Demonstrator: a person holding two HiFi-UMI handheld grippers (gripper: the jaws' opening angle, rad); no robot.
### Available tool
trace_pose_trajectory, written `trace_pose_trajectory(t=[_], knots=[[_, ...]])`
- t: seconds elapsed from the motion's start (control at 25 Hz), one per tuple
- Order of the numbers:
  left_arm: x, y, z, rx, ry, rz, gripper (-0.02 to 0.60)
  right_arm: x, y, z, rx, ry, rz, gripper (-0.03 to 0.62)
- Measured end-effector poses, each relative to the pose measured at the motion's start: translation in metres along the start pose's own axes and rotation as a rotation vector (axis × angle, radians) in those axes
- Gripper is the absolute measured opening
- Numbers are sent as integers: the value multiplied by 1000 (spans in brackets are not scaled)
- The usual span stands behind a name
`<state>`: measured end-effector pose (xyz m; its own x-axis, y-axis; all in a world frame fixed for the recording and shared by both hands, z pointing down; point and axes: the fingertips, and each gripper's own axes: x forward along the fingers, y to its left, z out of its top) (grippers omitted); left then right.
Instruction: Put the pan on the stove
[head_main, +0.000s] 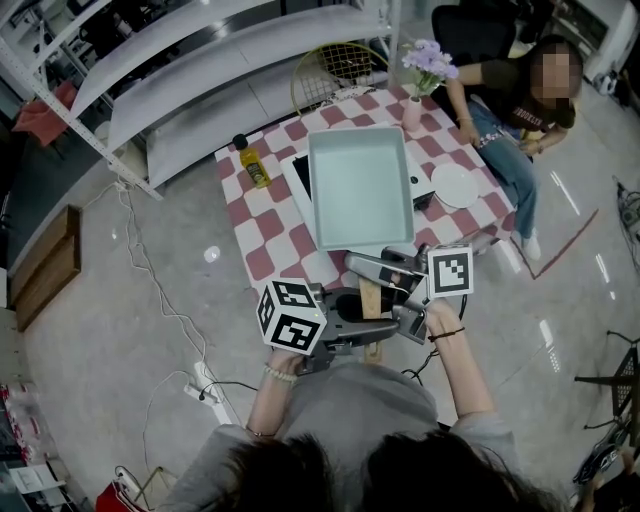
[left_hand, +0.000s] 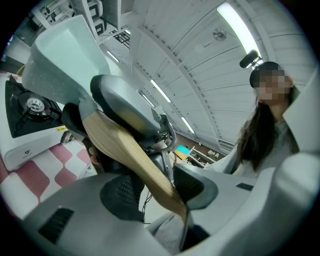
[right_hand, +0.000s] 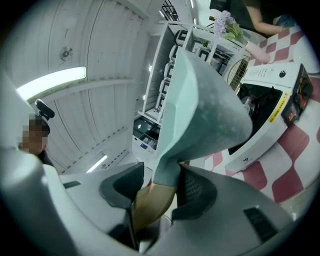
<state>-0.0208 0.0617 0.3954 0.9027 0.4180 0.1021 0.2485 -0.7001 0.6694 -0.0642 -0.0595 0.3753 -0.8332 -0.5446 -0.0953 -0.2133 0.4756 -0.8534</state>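
Observation:
A pale green square pan (head_main: 360, 185) with a wooden handle (head_main: 370, 300) hangs over the checked table (head_main: 265, 240), covering most of the white stove (head_main: 297, 175). Both grippers hold the handle at the table's near edge. My left gripper (head_main: 340, 325) is shut on the handle's end (left_hand: 130, 155). Further up, where the handle meets the pan (right_hand: 200, 100), my right gripper (head_main: 395, 275) is shut on it (right_hand: 152, 202). The stove's black burner (left_hand: 30, 107) shows below the pan. Whether the pan touches the stove I cannot tell.
An oil bottle (head_main: 253, 163) stands at the table's left edge. A white plate (head_main: 455, 185) and a vase of flowers (head_main: 412, 110) are to the right of the pan. A person (head_main: 510, 95) sits at the table's far right corner. A wire chair (head_main: 335, 65) stands behind.

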Motion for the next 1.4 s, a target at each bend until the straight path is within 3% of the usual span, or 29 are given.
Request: trace_pose_trajectory(t=[0.96,1.4], knots=[[-10,46,32,-25,7,-14,192,18,-38,41,12,10,-35,190],[4,69,52,-75,-42,35,192,13,-56,59,67,64,-4,190]])
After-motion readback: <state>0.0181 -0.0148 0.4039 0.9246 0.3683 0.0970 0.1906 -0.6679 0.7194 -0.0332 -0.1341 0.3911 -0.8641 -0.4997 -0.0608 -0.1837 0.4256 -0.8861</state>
